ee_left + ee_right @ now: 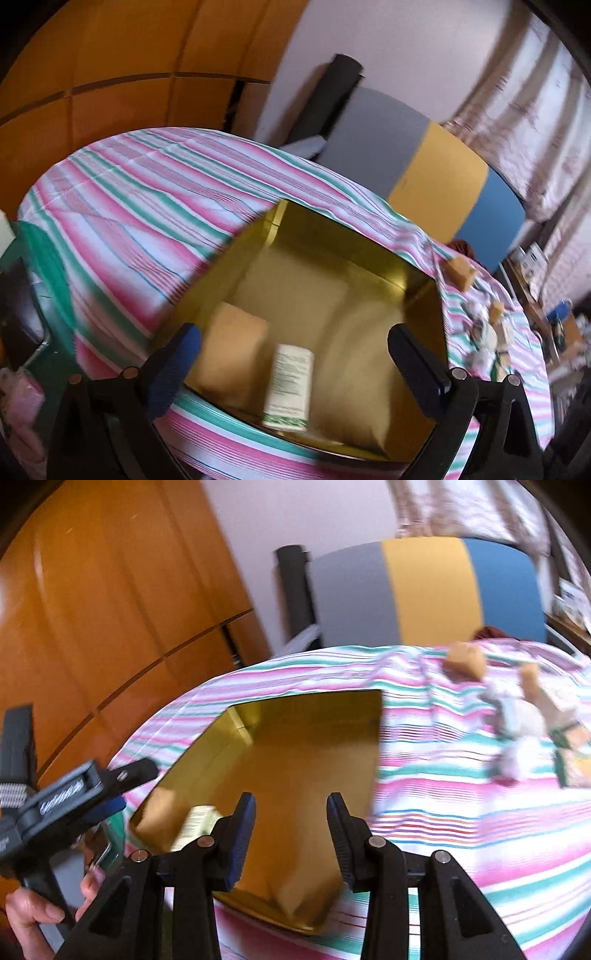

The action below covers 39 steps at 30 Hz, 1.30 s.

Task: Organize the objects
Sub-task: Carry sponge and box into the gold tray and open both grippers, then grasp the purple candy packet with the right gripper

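Observation:
An open gold tin [332, 236] sits on the striped tablecloth [129, 206]. Inside it lie a tan packet [232, 350] and a white box with green print [290, 387]. My left gripper [295, 343] hovers over the tin's near side, open wide with nothing between its fingers. In the right wrist view my right gripper [291, 805] stands over the tin [314, 716], open and holding nothing. The tan packet [155, 812] and the white box [199, 823] lie to its left. The left gripper [129, 786] shows at the left edge, held by a hand [33, 912].
Loose items lie on the cloth to the right of the tin: tan blocks [465, 661], pale wrapped pieces [517, 716] and a green-and-white box [572, 760]. A grey, yellow and blue chair back [424, 590] stands behind the table, and a wooden wardrobe [110, 609] is on the left.

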Each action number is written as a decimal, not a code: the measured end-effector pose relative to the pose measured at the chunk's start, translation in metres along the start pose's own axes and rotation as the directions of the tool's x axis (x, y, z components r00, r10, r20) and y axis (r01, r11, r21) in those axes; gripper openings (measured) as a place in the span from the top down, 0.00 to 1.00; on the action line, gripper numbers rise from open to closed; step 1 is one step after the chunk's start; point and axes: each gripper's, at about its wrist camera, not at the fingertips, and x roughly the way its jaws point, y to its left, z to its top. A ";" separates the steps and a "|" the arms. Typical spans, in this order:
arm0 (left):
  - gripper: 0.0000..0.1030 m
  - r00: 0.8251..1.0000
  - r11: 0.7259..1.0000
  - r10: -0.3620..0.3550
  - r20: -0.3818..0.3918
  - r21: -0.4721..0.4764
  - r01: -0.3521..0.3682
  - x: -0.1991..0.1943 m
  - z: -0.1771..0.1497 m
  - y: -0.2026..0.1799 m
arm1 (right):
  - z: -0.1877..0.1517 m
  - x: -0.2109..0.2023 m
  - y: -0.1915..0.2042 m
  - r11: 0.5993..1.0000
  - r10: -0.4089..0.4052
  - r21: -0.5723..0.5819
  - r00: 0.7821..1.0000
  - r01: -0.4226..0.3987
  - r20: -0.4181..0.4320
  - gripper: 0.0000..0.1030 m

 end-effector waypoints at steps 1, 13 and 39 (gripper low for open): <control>0.01 1.000 1.000 -0.014 -0.008 0.018 0.014 0.001 -0.003 -0.006 | 0.000 -0.002 -0.010 1.000 -0.017 0.016 1.000 0.017 0.000 0.61; 0.00 0.987 0.977 -0.118 -0.106 0.166 0.134 0.002 -0.040 -0.069 | -0.027 -0.026 -0.138 0.933 -0.286 0.203 0.955 0.296 -0.078 0.54; 0.00 0.932 0.893 -0.230 -0.280 0.320 0.317 -0.013 -0.097 -0.157 | -0.021 -0.104 -0.348 0.739 -0.617 0.278 0.782 0.614 -0.088 0.30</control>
